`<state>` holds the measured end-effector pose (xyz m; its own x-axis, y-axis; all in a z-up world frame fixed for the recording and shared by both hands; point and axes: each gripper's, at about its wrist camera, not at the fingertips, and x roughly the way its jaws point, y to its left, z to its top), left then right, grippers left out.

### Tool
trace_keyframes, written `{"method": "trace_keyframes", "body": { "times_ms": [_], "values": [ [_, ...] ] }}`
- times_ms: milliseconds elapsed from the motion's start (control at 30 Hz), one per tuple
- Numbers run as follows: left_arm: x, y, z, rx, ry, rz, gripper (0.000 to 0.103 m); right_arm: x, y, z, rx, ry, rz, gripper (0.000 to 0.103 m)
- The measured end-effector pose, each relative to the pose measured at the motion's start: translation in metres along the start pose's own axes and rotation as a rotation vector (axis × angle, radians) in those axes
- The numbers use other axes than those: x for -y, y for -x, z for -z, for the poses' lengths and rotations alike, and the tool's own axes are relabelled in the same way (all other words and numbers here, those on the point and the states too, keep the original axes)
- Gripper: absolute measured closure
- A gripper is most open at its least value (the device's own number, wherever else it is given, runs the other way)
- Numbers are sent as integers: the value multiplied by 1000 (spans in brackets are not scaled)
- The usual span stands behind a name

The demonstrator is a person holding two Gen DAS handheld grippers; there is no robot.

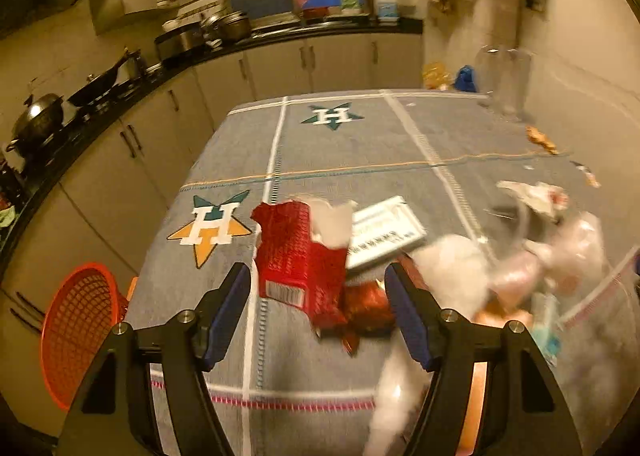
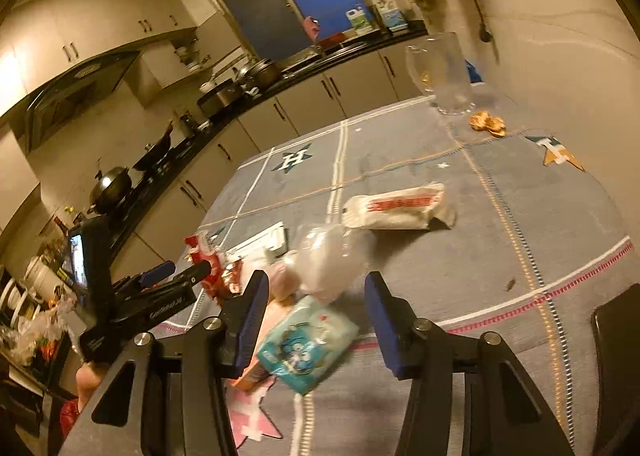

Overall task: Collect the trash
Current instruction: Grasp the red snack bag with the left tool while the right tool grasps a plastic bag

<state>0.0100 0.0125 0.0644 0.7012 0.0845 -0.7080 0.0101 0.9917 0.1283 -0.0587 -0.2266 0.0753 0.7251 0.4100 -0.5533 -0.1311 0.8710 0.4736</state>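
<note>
Trash lies in a pile on the grey star-patterned tablecloth. In the left wrist view my left gripper is open, its jaws either side of a red snack wrapper, with a white flat box just behind and blurred white plastic bags to the right. In the right wrist view my right gripper is open above a teal tissue pack and a clear crumpled plastic bag. A white wrapper with red print lies further off. The left gripper shows at left, by the red wrapper.
An orange mesh basket stands on the floor left of the table. A clear glass jar and orange peel scraps sit at the table's far right. Kitchen counters with pots run along the left and back. A dark chair back is at right.
</note>
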Motion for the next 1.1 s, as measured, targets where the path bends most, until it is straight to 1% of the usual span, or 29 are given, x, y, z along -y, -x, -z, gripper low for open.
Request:
{"method": "trace_keyframes", "body": {
  "times_ms": [67,133,167,200,233,267,300,333,433,533,633,667,700,767,867,900,1000,1100],
  "values": [
    [0,-10,-3,-14,8,-12,35,8,-1,-1,-1,-14,3,49],
    [1,-18,-4,-26,10,-18,45,13,-2,-3,-6,-28,-1,47],
    [1,-20,-5,-28,10,-13,47,14,-3,-3,-7,-32,-3,44],
    [2,-23,-4,-28,9,-10,52,14,-5,-4,-10,-35,-3,43],
    [3,-25,-4,-34,6,-9,64,15,-7,-5,-14,-40,-4,41],
    [3,-28,-3,-42,2,-4,71,16,-9,-6,-18,-48,-10,41],
    [3,-30,-2,-46,2,2,80,16,-12,-7,-22,-54,-17,40],
    [3,-32,-1,-50,4,8,85,15,-15,-8,-26,-55,-17,39],
    [0,-29,2,-34,9,3,86,11,-25,-11,-43,-58,-17,38],
    [-11,-19,5,-10,34,33,86,6,-37,-13,-47,-45,-1,38],
    [-22,-10,9,8,56,40,86,3,-46,-14,-43,-44,17,39],
    [-26,-7,10,12,67,44,86,2,-49,-14,-42,-36,27,48],
    [-29,-5,12,15,75,48,86,0,-53,-13,-48,-20,39,66],
    [-35,-1,15,17,92,61,86,-1,-59,-12,-74,-4,35,78],
    [-41,3,18,22,101,70,86,-3,-59,-8,-60,14,54,83],
    [-42,3,19,25,104,70,86,-4,-58,-8,-57,18,55,86],
    [-47,6,21,25,121,89,87,-7,-51,-7,-35,30,50,88],
    [-53,14,24,42,135,110,87,-10,-40,-8,-4,45,50,89]
  ]
}}
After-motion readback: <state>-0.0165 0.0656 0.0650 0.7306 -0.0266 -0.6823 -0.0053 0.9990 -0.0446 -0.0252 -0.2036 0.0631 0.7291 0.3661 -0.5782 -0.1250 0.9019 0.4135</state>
